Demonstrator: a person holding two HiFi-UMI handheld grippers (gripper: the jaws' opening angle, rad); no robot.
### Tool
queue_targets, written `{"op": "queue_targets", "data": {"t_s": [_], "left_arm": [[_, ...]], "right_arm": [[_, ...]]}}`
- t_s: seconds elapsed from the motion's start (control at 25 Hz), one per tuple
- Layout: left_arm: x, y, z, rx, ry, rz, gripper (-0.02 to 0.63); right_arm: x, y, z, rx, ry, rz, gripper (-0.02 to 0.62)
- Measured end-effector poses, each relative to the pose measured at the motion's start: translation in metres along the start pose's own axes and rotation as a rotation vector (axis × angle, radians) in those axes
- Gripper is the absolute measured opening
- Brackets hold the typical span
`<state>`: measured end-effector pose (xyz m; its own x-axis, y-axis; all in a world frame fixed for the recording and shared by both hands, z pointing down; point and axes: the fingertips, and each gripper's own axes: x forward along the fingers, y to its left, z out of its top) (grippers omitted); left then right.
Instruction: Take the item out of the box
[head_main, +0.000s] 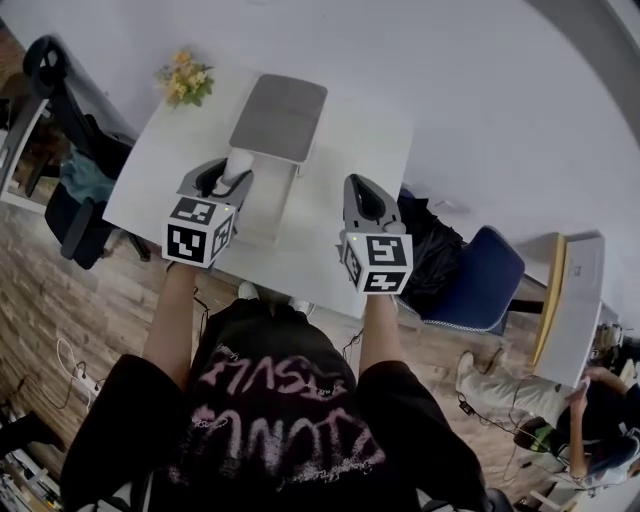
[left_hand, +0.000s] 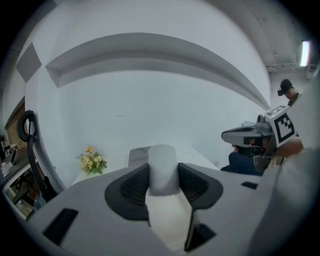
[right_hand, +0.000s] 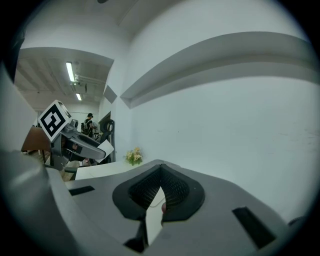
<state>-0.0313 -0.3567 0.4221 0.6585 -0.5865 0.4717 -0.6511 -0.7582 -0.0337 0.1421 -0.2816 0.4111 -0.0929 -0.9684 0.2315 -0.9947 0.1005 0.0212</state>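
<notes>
A white box (head_main: 262, 212) stands on the white table (head_main: 350, 140) with its grey lid (head_main: 278, 115) lying open behind it. My left gripper (head_main: 232, 172) hangs over the box and is shut on a white rounded item (head_main: 238, 163). In the left gripper view the item (left_hand: 162, 167) fills the gap between the dark pads of my left gripper (left_hand: 162, 175), and the grey lid (left_hand: 136, 156) shows behind it. To the right of the box my right gripper (head_main: 362, 198) is held above the table. Its jaw tips meet with nothing in them in the right gripper view (right_hand: 160, 187).
Yellow flowers (head_main: 185, 80) sit at the table's far left corner. A black office chair (head_main: 60, 100) stands left of the table and a blue chair (head_main: 480, 280) right of it. A seated person (head_main: 560, 400) and another desk (head_main: 575, 300) are at the right.
</notes>
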Motion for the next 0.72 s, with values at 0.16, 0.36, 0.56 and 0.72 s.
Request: {"op": "queue_targets", "data": {"t_s": [0.16,0.36,0.56,0.72], "left_arm": [[-0.008,0.004,0.017,0.006,-0.079,0.025,0.184],[-0.020,0.005,0.032,0.007,-0.155,0.044,0.184],[-0.033,0.007,0.052,0.011,-0.229,0.057,0.183],[-0.036,0.008,0.066,0.016,-0.282,0.063,0.183]], "right_arm": [[-0.004,-0.004,0.008,-0.009,-0.022,-0.006,0.009],[-0.008,-0.010,0.016,-0.010,-0.044,-0.016,0.009],[-0.007,-0.017,0.028,-0.008,-0.071,-0.018,0.009],[-0.003,-0.023,0.038,-0.006,-0.097,-0.019,0.009]]}}
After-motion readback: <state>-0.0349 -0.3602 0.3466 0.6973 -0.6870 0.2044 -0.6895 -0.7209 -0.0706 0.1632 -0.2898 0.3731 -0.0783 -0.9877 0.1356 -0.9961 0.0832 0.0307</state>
